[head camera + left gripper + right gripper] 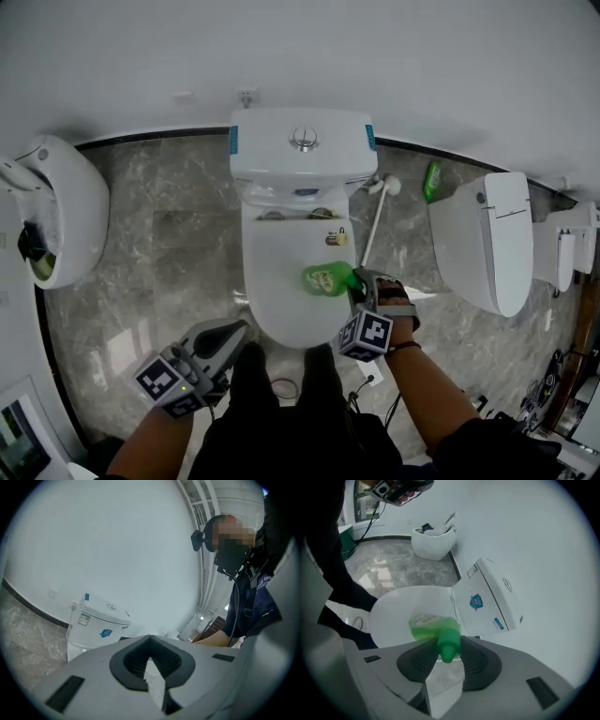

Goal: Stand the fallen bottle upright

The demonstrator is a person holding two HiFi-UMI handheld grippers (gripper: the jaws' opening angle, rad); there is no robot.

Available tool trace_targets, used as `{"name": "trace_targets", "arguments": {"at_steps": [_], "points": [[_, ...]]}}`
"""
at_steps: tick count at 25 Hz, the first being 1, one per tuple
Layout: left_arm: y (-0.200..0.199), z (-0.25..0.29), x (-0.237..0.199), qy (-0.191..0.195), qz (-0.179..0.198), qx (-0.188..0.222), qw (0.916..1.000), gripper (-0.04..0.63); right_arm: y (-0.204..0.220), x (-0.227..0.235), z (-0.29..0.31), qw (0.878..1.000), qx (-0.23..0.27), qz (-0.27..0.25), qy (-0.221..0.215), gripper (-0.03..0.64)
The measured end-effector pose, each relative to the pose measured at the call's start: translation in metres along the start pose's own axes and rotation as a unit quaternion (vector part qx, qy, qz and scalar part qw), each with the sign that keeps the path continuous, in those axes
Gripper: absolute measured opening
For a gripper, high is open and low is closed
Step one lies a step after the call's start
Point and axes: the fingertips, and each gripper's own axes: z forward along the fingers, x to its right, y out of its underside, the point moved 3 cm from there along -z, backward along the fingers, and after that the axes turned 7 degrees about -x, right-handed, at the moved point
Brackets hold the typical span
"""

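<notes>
The right gripper (354,284), just right of centre in the head view, has its jaws partly closed on the cap end of the green bottle (326,278). The right gripper view shows the pads (423,657) pinching only the narrow neck, while the liquid-filled body juts out sideways over the white toilet lid (281,239). I cannot tell whether the body touches the lid. That grip looks like the weak point. The cap is small, smooth and tapered, so as the bottle is swung upright its heavy body could pivot between the pads or slip free. The lid is glossy and domed, and the bottle sits toward its right edge, so a base set down askew could skid or topple off to the floor. The left gripper (234,330), at lower left, is closed on nothing and well apart, too far away to steady the bottle.
</notes>
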Motion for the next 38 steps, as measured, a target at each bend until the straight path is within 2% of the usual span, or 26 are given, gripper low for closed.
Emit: {"name": "trace_targets", "arguments": {"at_steps": [5,9,18,22,27,35,38], "points": [[-0.014,-0.017,0.005,-0.004,0.002,0.009,1.0,0.023,-0.025,-0.011,-0.013,0.999,-0.001,-0.047,0.018,0.16],[-0.017,-0.027,0.006,-0.001,0.016,0.015,0.9998,0.023,-0.04,-0.017,-0.02,0.998,0.01,-0.055,0.013,0.162],[-0.022,-0.038,0.009,-0.016,0.005,0.01,0.9998,0.023,-0.064,-0.037,-0.025,0.997,0.036,-0.073,0.006,0.181],[-0.023,-0.038,0.012,-0.014,0.007,0.011,0.9998,0.023,-0.067,-0.037,-0.028,0.998,0.049,-0.045,-0.005,0.195],[-0.021,-0.035,0.017,-0.012,0.01,0.006,0.9999,0.023,-0.064,-0.036,-0.034,0.997,0.068,-0.035,-0.022,0.285],[-0.02,-0.022,0.033,-0.007,0.014,-0.001,0.9999,0.023,-0.057,-0.033,-0.051,0.994,0.097,-0.005,-0.046,0.294],[-0.021,-0.017,0.038,-0.006,0.015,-0.002,0.9999,0.023,-0.051,-0.032,-0.061,0.991,0.116,0.022,-0.061,0.295]]}}
